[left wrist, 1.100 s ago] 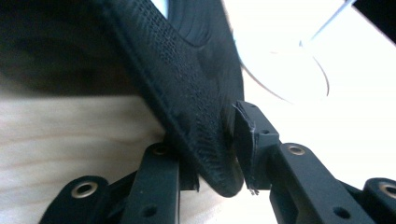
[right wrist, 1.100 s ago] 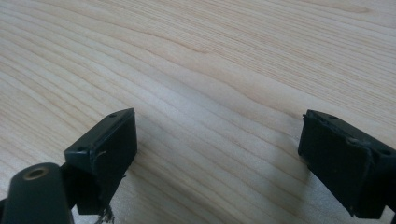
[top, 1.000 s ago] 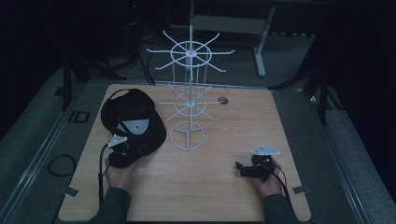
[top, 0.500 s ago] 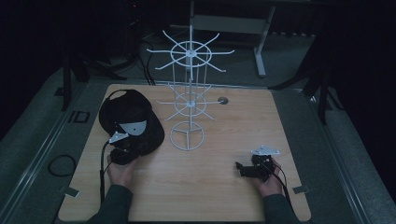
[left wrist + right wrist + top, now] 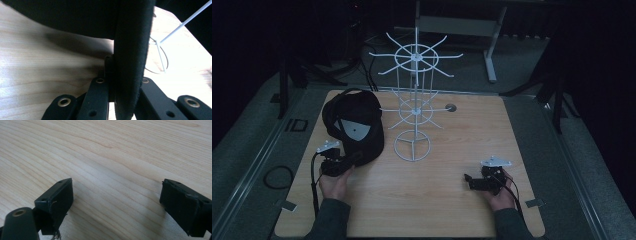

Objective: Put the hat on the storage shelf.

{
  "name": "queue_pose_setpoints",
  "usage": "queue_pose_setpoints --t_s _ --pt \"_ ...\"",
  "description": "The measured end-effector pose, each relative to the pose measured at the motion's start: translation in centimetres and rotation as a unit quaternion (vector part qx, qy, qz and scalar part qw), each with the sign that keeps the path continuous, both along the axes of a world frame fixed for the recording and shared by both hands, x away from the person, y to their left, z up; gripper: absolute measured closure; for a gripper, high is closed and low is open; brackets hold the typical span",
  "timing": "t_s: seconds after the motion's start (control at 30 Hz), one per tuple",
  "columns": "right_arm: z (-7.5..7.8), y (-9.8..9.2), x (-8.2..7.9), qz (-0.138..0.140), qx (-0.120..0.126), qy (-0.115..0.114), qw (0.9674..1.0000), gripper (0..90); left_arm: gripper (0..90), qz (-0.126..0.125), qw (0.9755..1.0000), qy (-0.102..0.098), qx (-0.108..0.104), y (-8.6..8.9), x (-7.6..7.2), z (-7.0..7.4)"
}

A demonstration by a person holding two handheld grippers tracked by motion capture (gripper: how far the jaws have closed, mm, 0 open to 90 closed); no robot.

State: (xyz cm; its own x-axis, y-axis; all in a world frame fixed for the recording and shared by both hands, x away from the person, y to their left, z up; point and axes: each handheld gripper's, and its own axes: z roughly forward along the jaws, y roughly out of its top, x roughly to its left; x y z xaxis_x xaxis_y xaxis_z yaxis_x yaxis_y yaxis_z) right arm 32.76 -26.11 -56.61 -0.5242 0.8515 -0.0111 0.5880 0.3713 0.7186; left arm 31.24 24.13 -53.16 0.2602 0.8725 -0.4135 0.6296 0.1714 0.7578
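Observation:
A black cap [image 5: 354, 127] with a pale sticker lies on the left of the wooden table [image 5: 437, 200]. My left gripper [image 5: 356, 158] sits at the cap's near edge. Its jaws have just been closing and now pinch the cap's brim [image 5: 132, 50], which stands edge-on between the two black fingers [image 5: 98, 97]. My right gripper [image 5: 469, 181] rests low over the table near the front right, held in a hand. Its jaws [image 5: 116, 202] stand wide apart, with bare wood between them.
A white wire display rack [image 5: 414, 100] with radiating hooks stands on a ring base just right of the cap; its base wire [image 5: 160, 53] lies close beyond the brim. A small round hole [image 5: 450, 107] sits in the table's far side.
The left gripper's jaws have closed on the cap's brim, and the hand has shifted slightly at the cap's edge. The right hand has not moved.

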Motion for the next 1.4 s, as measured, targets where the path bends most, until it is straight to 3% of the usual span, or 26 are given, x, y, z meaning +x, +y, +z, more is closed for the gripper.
queue_pose_setpoints --t_s 0.37,0.9,1.13,1.4 --pt "0.0 0.0 0.0 0.002 0.0 0.0 1.0 11.5 86.8 0.008 0.9997 -0.023 0.007 0.8 -0.5 1.1" --pt "0.0 0.0 0.0 0.001 -0.001 0.0 1.0 11.5 86.8 0.004 0.9982 -0.038 0.046 1.5 -1.4 2.6" --pt "0.0 0.0 0.0 0.001 -0.001 0.0 1.0 11.5 86.8 0.011 0.9969 -0.048 0.061 2.3 -1.8 3.7" --pt "0.0 0.0 0.0 0.001 -0.001 0.0 1.0 11.5 86.8 0.017 0.9951 -0.061 0.076 2.1 -2.2 4.3"
